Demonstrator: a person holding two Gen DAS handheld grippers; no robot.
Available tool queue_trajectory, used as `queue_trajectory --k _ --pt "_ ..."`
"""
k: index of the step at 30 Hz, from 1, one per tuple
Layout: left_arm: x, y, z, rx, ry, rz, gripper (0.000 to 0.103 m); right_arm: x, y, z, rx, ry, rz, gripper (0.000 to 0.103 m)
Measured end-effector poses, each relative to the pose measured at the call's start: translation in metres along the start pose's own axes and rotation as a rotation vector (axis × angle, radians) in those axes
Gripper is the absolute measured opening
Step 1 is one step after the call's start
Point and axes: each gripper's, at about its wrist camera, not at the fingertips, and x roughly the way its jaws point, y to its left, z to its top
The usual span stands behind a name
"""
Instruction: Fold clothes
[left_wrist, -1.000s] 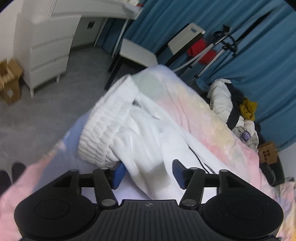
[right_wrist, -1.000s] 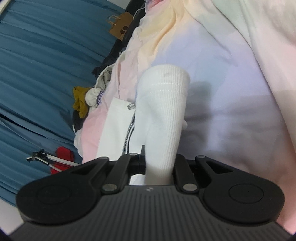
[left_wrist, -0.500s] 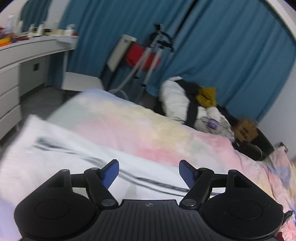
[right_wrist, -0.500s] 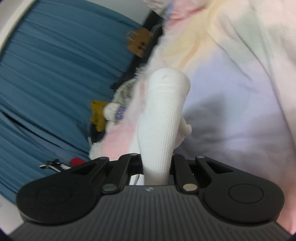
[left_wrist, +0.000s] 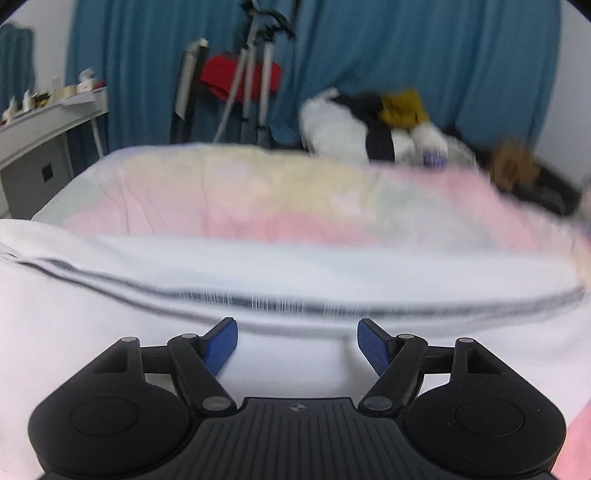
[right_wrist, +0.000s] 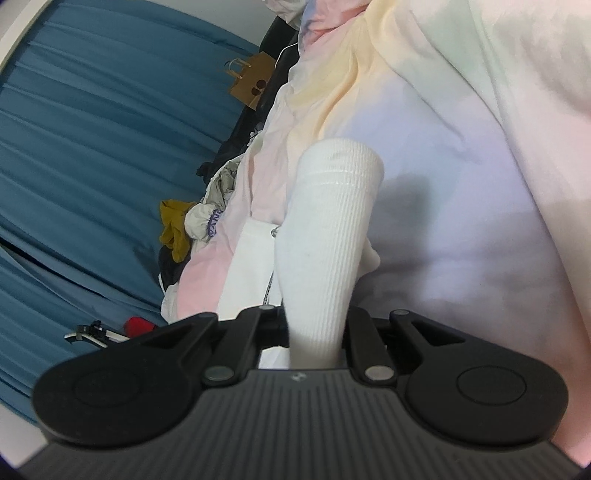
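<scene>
Right now your right tool (right_wrist: 317, 332) is pinched tight on the ribbed white cuff (right_wrist: 328, 236) of the garment, and the cuff stands up out of the tool's jaws like a tube, its rounded end pointing toward the pastel bedspread (right_wrist: 461, 192). Beside the cuff, to its left in the right wrist view, a flat part of the same white garment (right_wrist: 251, 266) lies on the bed, with a thin dark drawstring running along it.

Your left tool (left_wrist: 297, 345) is wide, its blue pads (left_wrist: 221, 345) well apart and gripping nothing; its jaws have just been opening, and only the cloth below shows through the gap. It hangs above the white garment (left_wrist: 295, 273), which stretches across the bed from one side of the left wrist view to the other, a dark striped seam crossing it ahead of the pads. That view is blurred, so finer detail of the cloth cannot be made out.

Beyond the garment the bedspread (left_wrist: 280, 199) shows in pink, yellow and pale green. At the far edge of the bed sits a heap of other clothes (left_wrist: 373, 125), white, black and mustard yellow. Blue curtains (left_wrist: 406, 48) fill the background, with a red item (left_wrist: 221, 77) on a metal stand in front of them and a white dresser (left_wrist: 40, 129) at the left.
</scene>
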Motion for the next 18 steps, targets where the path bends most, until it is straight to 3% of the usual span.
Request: queue_trajectory --k 4,18 --pt "0.009 -0.004 -0.012 0.058 0.017 0.025 0.074 -0.002 -0.002 0.0 -0.007 0.004 -0.011 0.012" --pt "0.021 -0.008 -0.015 0.1 0.055 0.032 0.076 -0.006 -0.003 -0.003 -0.039 0.006 -0.045 0.012"
